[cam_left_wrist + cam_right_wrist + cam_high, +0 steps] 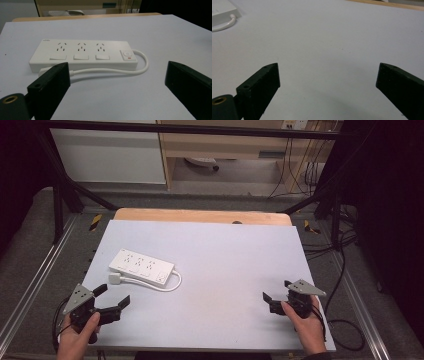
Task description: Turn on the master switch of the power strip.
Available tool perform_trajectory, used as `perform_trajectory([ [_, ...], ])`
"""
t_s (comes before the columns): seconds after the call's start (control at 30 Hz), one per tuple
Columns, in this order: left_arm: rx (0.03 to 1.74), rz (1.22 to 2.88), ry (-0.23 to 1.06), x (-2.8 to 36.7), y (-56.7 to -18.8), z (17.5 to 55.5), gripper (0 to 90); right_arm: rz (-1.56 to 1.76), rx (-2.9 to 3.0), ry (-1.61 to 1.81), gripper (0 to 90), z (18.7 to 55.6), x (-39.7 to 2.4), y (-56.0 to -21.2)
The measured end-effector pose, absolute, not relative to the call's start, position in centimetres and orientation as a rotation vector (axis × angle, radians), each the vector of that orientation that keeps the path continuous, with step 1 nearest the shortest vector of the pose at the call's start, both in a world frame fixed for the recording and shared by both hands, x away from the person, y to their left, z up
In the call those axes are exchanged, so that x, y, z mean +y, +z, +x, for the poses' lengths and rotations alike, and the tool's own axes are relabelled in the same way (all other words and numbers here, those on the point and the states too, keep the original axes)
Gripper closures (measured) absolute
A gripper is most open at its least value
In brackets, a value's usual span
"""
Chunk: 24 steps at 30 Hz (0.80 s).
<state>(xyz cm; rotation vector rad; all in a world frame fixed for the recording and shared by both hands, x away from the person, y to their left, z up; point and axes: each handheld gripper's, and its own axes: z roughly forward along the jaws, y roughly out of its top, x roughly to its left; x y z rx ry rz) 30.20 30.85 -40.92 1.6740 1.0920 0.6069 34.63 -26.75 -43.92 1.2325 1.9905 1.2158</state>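
the power strip (142, 264) lies flat on the left half of the desk (225, 265), a little nearer the person than the middle, its long side running at a slant across the pale sheet. it is white, with three sets of sockets in a row, a small flap below each set, and a switch (127, 54) at one end with a tiny red mark under it. its white cable (110, 71) leaves the switch end, loops round in a tight curve and runs back along the near side of the strip, touching the desk all the way. the plug (115, 278) at the cable's end rests just beside the strip's other end.

the left gripper (114, 295) hangs near the front left corner of the desk, pointed toward the strip but apart from it. its fingers (51, 82) are spread wide with nothing between them; in the left gripper view the strip and cable sit in the gap, farther off. the left hand (77, 335) holds it from below.

the right gripper (276, 290) is over the front right part of the desk, well apart from the strip, held by the right hand (306, 322). its fingers (262, 82) are also released and spread, with bare desk between them.
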Motion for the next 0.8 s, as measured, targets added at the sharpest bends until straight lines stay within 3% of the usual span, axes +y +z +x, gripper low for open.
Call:
perform_trajectory([
  [0.8, 1.057, 1.65, 0.572, 29.5, -40.4, 30.9, 5.3, 1.246, 1.962, 1.248, 3.5, 34.1, -26.7, -43.6],
])
